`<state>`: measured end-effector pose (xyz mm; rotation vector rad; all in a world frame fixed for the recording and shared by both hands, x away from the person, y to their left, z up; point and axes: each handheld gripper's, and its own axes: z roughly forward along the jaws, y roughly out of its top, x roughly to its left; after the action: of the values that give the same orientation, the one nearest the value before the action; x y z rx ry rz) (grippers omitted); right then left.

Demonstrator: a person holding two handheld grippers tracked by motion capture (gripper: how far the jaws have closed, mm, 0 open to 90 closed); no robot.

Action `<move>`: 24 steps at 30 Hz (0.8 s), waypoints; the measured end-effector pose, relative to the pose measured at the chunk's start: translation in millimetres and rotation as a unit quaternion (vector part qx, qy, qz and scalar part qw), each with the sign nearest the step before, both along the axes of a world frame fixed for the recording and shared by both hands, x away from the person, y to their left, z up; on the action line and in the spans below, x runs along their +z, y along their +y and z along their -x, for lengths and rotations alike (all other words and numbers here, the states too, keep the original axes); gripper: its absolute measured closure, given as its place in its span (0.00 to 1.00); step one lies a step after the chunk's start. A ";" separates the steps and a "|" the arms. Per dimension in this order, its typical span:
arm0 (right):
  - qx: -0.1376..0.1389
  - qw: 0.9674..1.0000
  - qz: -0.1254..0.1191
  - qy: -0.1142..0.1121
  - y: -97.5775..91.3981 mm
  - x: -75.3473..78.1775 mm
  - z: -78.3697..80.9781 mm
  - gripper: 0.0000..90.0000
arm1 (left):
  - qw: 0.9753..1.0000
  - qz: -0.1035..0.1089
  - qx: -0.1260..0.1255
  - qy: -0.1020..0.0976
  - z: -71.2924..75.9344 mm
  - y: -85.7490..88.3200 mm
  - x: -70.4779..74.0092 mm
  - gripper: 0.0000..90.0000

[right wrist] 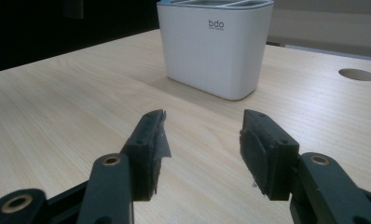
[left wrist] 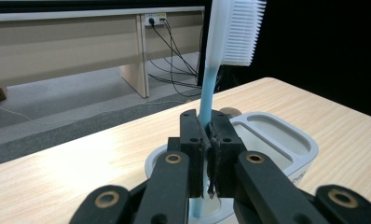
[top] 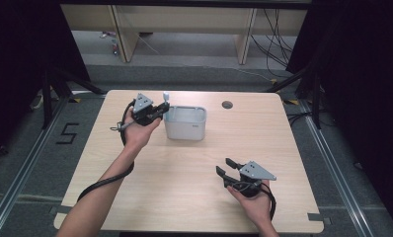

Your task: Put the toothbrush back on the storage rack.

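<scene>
The toothbrush (left wrist: 207,100) stands upright in your left claw (left wrist: 207,154), its blue handle pinched between the jaws and its white bristled head well above them. Its lower end already dips into the near compartment of the white holder (left wrist: 286,140), at the holder's left end as the high view shows it (top: 185,123). By the look of it, the placing is nearly done: the brush is lined up and partly inside, and what is left is to lower it until it rests on the bottom, let the jaws go, and draw your hand back without tipping it. I cannot tell whether the tip touches the floor of the compartment, since the jaws hide it.

Your right claw (right wrist: 204,140) rests near the front of the table (top: 135,197), well apart from the holder, with its jaws spread wide and nothing between them. It points toward the holder's front wall, where small dark lettering shows.

Around the work there is little to bother you. A round cable hole (top: 227,104) sits in the table just beyond the holder to the right. The holder's inner divider lies beside the brush. The trailing cable (top: 103,182) of the left claw runs under your forearm, clear of the holder.
</scene>
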<state>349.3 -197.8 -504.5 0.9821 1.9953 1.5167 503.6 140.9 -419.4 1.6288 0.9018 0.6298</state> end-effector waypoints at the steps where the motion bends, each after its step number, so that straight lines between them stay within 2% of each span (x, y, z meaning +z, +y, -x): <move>1: 0.004 1.000 -0.004 -0.002 0.5 -0.5 -0.8 0.56 | 1.000 0.000 0.000 0.001 -0.4 -0.1 -0.9 0.95; 4: 0.006 1.000 -0.003 0.000 0.4 -0.6 -0.6 0.56 | 1.000 0.000 0.001 0.006 -1.5 -0.2 -4.0 0.95; 6: 0.000 1.000 0.007 -0.012 -0.7 -0.6 -1.2 0.56 | 1.000 -0.001 0.002 0.010 -2.2 -0.1 -5.9 0.95; 8: 0.004 1.000 0.002 -0.005 0.0 -1.1 -0.9 0.56 | 1.000 0.000 0.002 0.014 -2.9 -0.3 -7.6 0.95; 9: 0.002 1.000 0.014 -0.001 -1.1 0.1 -0.3 0.56 | 1.000 -0.002 0.002 0.014 -3.4 -0.1 -8.2 0.95; 10: -0.005 1.000 0.004 -0.014 0.3 -1.3 -1.4 0.56 | 1.000 -0.003 0.003 0.017 -3.5 -0.3 -8.8 0.95; 11: 0.002 1.000 0.001 0.003 0.5 -0.8 0.0 0.56 | 1.000 -0.005 0.002 0.018 -3.9 -0.4 -9.5 0.95; 12: 0.000 1.000 0.009 -0.012 -0.2 -1.3 -1.5 0.55 | 1.000 -0.003 0.002 0.019 -4.1 -1.0 -10.3 0.95; 14: 0.000 1.000 0.010 -0.009 -0.4 -1.3 -1.3 0.55 | 1.000 -0.006 0.001 0.021 -4.3 -1.4 -11.7 0.95; 15: 0.003 1.000 0.004 0.003 0.6 -1.4 -0.3 0.55 | 1.000 -0.007 0.001 0.023 -4.4 -1.6 -12.4 0.95; 24: 0.006 1.000 0.000 0.005 1.2 -2.3 -0.7 0.55 | 0.999 -0.013 0.005 0.039 -5.8 -2.9 -17.6 0.95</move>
<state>350.0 -196.6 -506.8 0.9822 2.0116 1.5204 509.4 138.0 -436.9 1.6819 0.9623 0.5914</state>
